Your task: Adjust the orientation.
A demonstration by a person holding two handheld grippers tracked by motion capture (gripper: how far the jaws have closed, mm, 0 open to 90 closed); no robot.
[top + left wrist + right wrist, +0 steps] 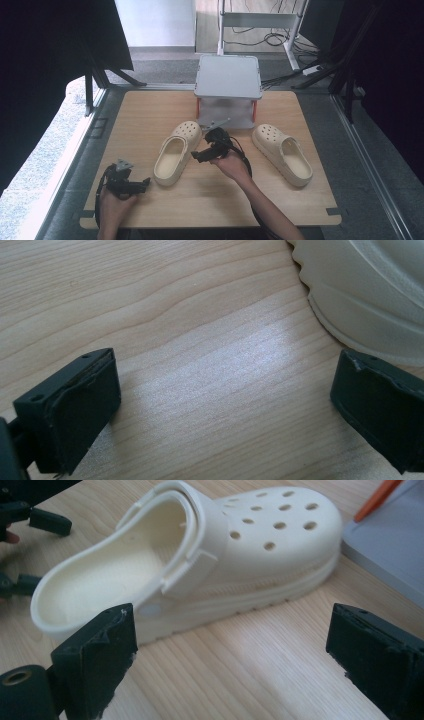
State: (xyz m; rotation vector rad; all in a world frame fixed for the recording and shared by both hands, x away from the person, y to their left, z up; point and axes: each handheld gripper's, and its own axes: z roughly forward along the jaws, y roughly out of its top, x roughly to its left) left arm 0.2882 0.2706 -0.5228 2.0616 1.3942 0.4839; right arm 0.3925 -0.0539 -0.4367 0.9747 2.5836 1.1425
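Fingers wide on right gripper (198, 156) and left gripper (145, 184); left clog (176, 151) between them; grey stand (228, 77) behind.

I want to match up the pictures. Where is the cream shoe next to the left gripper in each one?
High view: the left cream clog lies left of centre on the table.
Left gripper view: its ridged sole edge fills the top right corner.
Right gripper view: it lies across the upper middle.
Shared landmark: the light wood grain under it.

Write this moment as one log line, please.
left gripper: open, by left shoe | right gripper: open, facing it | right shoe: untouched
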